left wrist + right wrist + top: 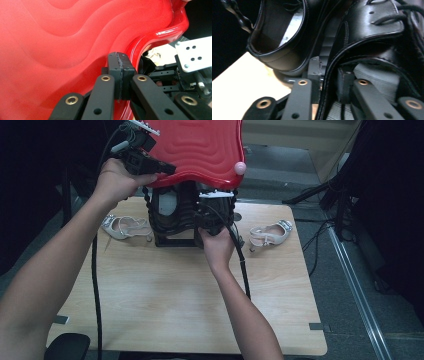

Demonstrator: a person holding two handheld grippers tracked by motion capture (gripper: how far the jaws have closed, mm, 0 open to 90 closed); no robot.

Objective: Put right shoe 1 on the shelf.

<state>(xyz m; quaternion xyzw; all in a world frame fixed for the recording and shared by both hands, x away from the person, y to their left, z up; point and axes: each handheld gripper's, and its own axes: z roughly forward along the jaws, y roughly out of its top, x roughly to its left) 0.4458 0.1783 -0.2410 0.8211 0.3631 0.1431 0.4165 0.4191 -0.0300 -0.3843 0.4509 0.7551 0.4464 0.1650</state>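
Note:
A red lid (200, 150) with a wavy surface is raised over the far middle of the table, a pink knob (240, 168) at its corner. My left gripper (167, 168) is at its left edge; in the left gripper view its pads (113, 72) are shut on the lid's rim (160, 32). Under the lid stand two black leather shoes (170, 212). My right gripper (210, 215) reaches in at the right-hand shoe. In the right gripper view its jaws (329, 72) straddle that shoe's collar edge (372, 27), pads apart from the leather. The other black shoe (279, 50) stands beside it.
A white sandal (125, 226) lies left of the shoes and another (270, 234) to their right on the wooden table (175, 295). A black frame (172, 240) sits under the shoes. Cables trail along the floor at right (320, 195).

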